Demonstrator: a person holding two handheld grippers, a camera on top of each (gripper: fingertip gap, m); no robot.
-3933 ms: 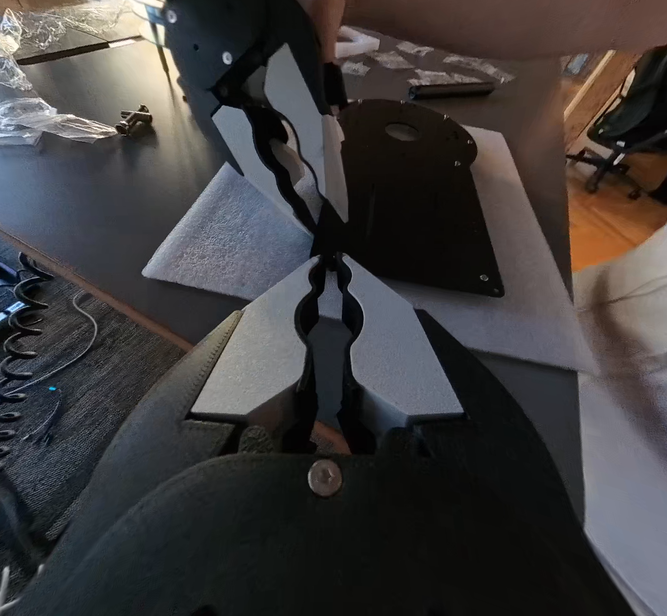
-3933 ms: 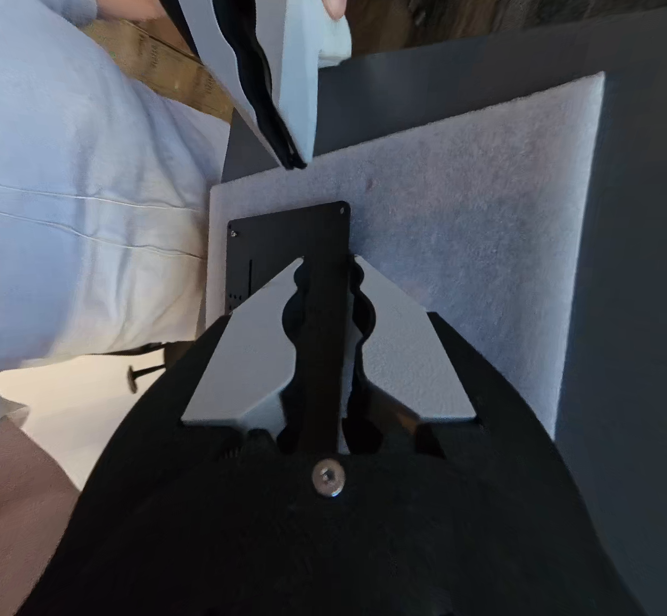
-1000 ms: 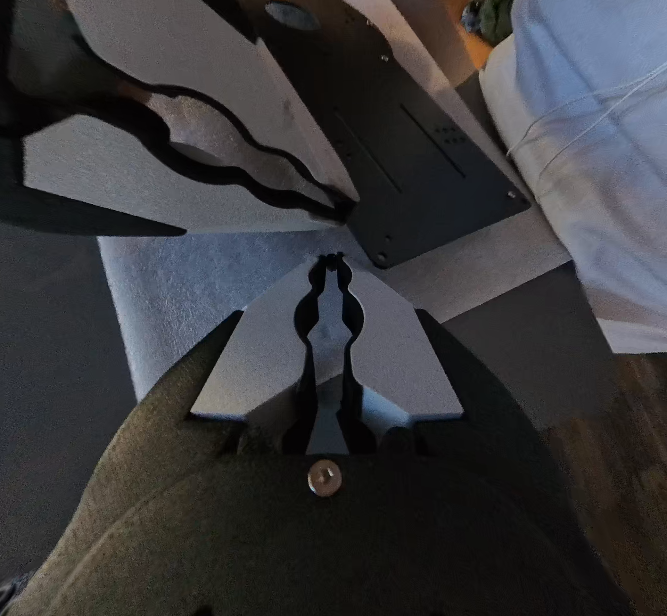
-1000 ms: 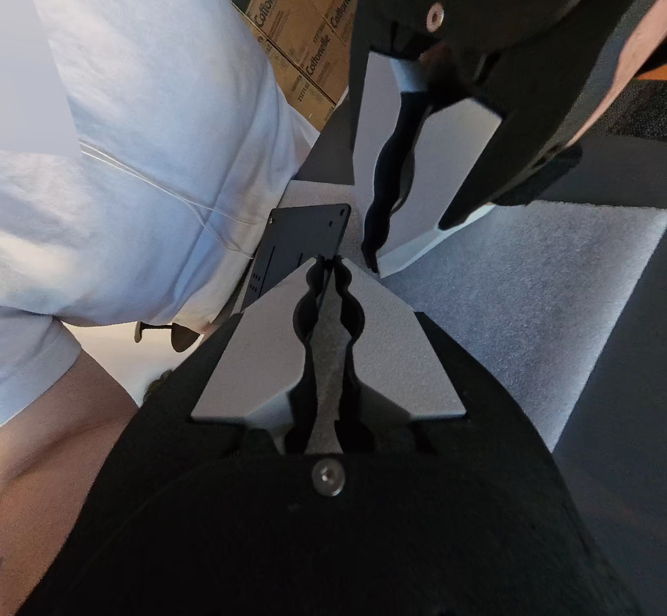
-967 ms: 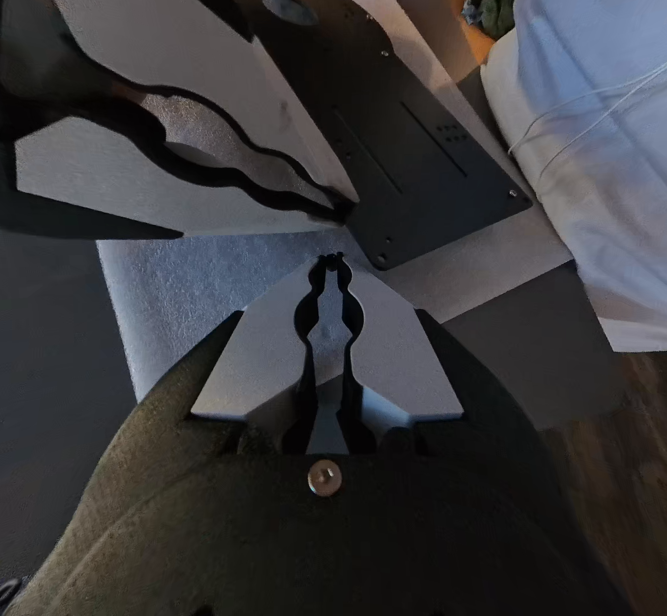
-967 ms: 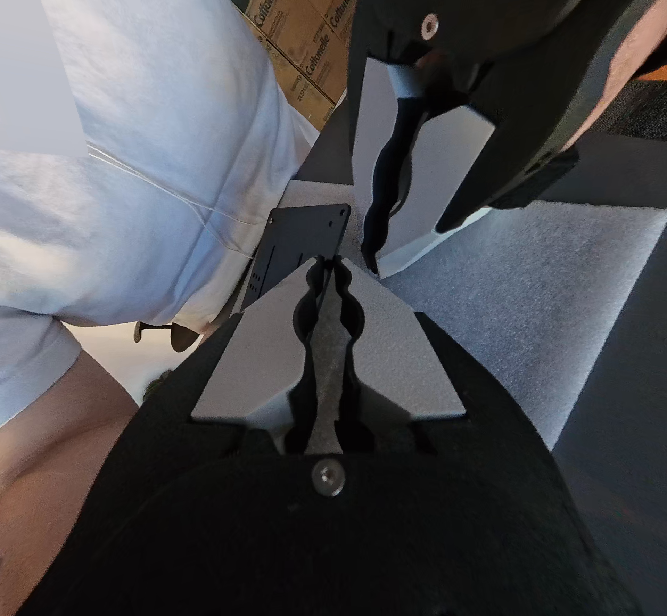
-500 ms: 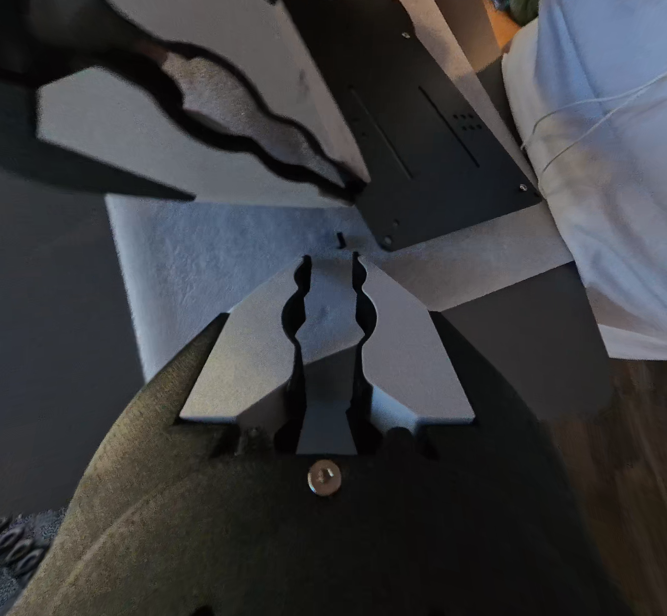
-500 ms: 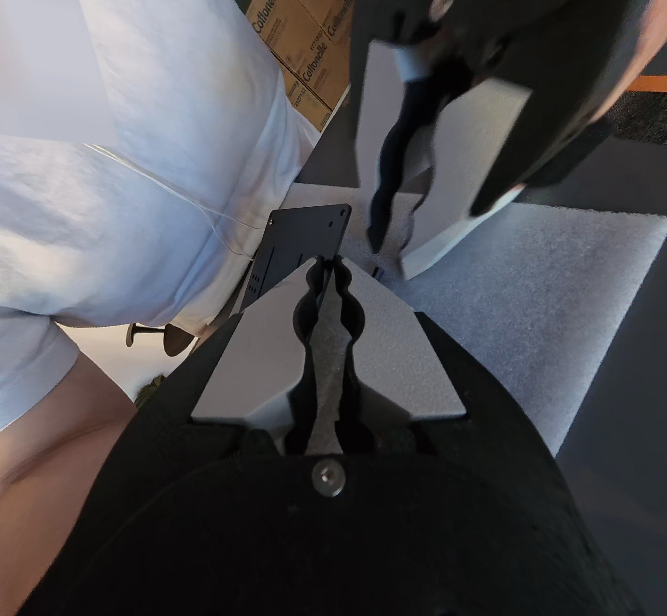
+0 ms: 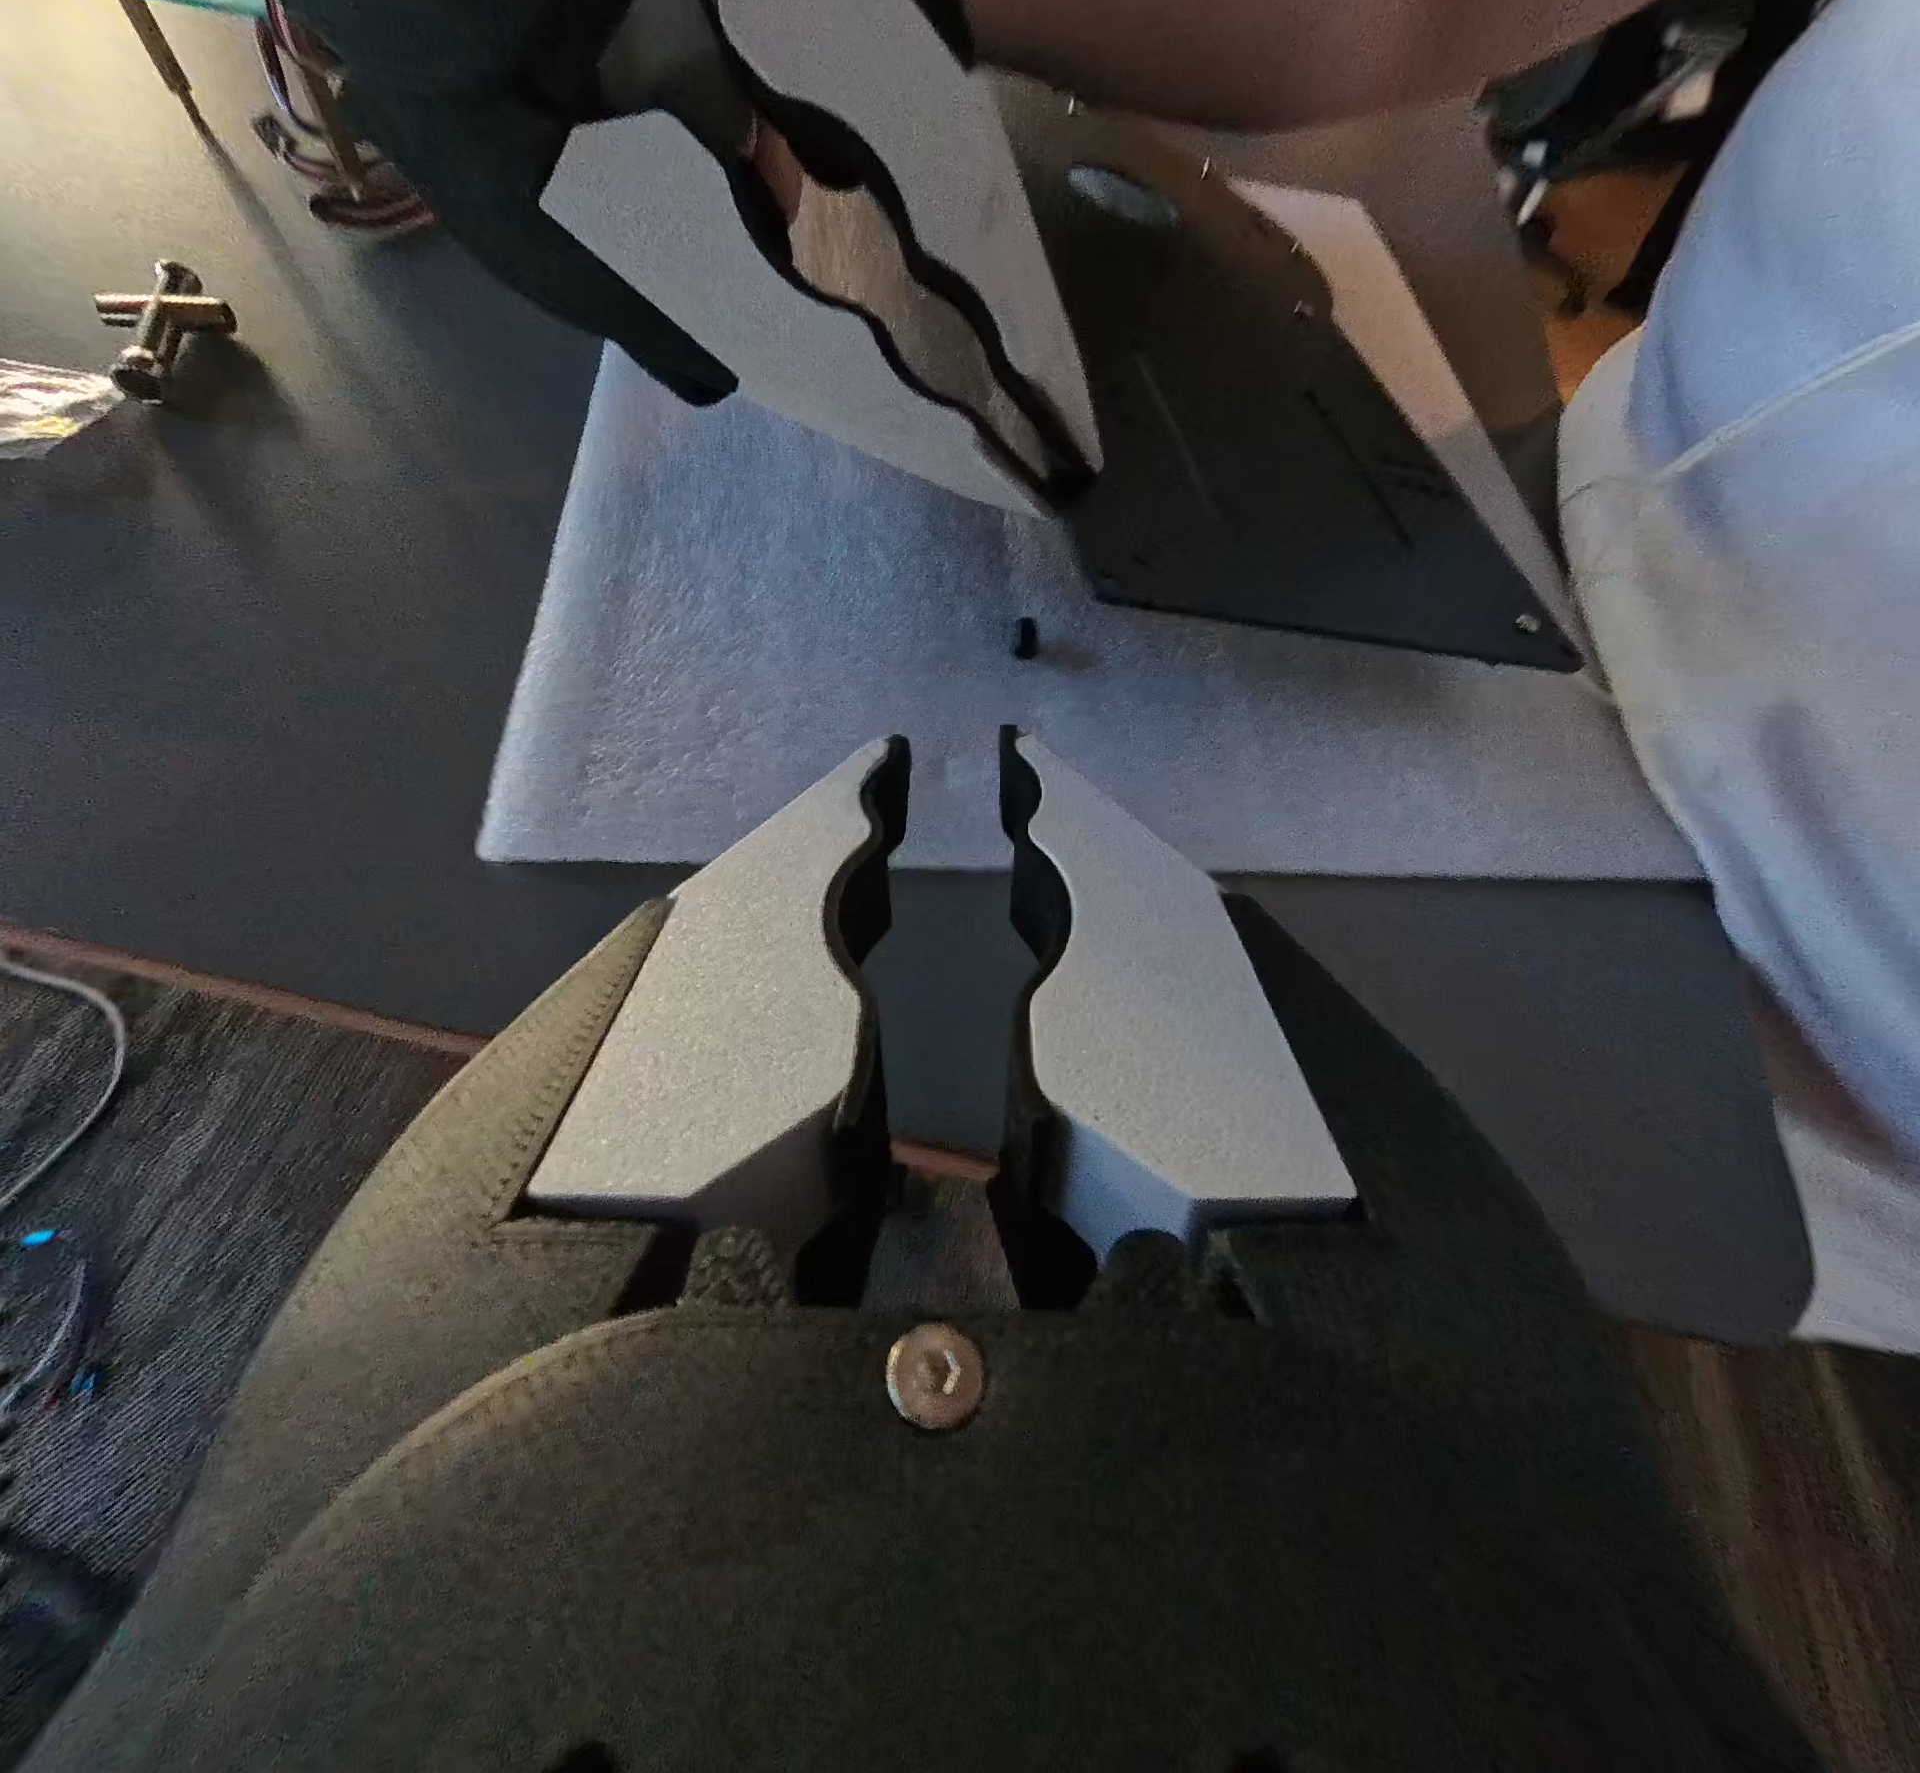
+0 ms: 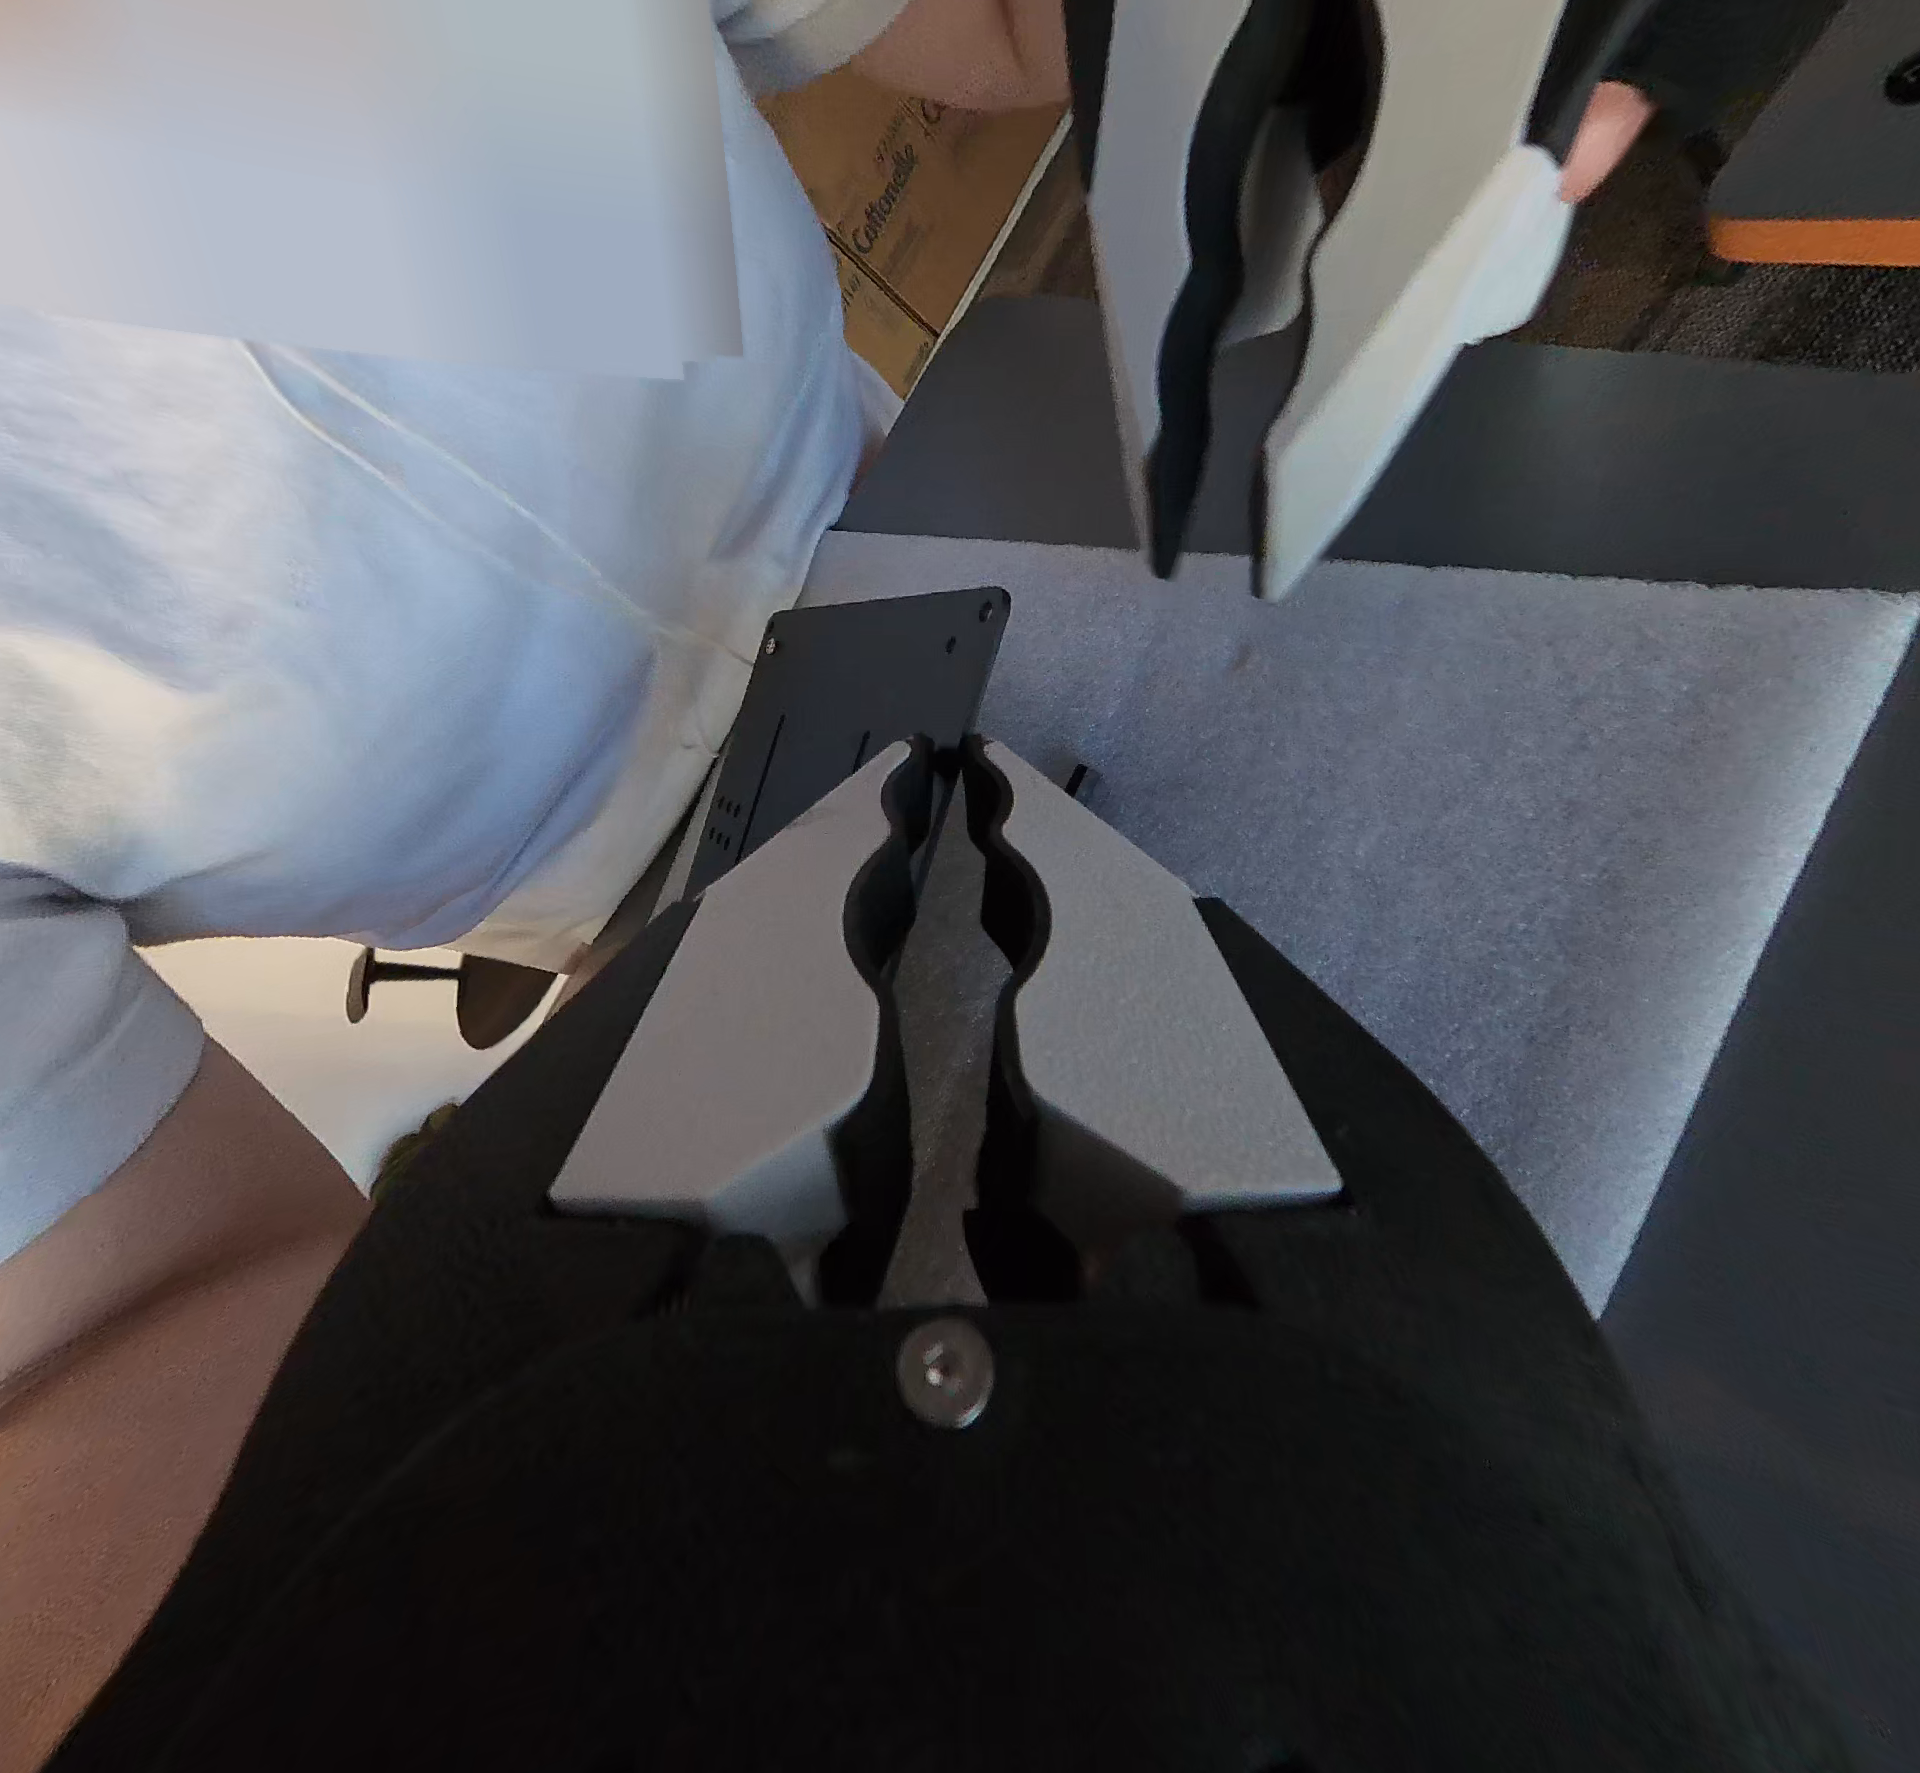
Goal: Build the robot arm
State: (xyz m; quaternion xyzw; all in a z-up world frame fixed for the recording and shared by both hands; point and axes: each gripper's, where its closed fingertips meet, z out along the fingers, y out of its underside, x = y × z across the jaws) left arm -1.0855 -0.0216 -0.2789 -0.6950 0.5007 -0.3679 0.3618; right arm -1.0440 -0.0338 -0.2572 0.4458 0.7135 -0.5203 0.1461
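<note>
My left gripper [image 9: 951, 749] is open and empty, over the near edge of a white foam sheet [image 9: 779, 684] on a dark table [image 9: 260, 580]. A small black screw [image 9: 1027, 634] lies on the foam just beyond its tips. My right gripper [image 10: 940, 749] is shut on the edge of a flat black metal plate [image 10: 862, 695] that rests on the foam sheet [image 10: 1455, 788]. In the left wrist view the right gripper [image 9: 1070, 476] pinches a corner of the plate [image 9: 1299, 476]. In the right wrist view the left gripper [image 10: 1210, 570] hangs open above the foam, and the screw [image 10: 1075, 776] shows beside my right fingers.
A cross-shaped metal tool [image 9: 166, 326] and clear plastic bags lie at the table's left. The table's near edge drops to grey carpet [image 9: 156, 1204] with cables. The person's white shirt [image 9: 1766, 580] crowds the right side. Cardboard boxes [image 10: 914, 196] stand behind. Spacing between my two grippers at the tips: around 6 cm.
My left gripper opened, let the small black screw drop onto the foam beside the plate's corner, and drew back. My right gripper stayed shut on the plate.
</note>
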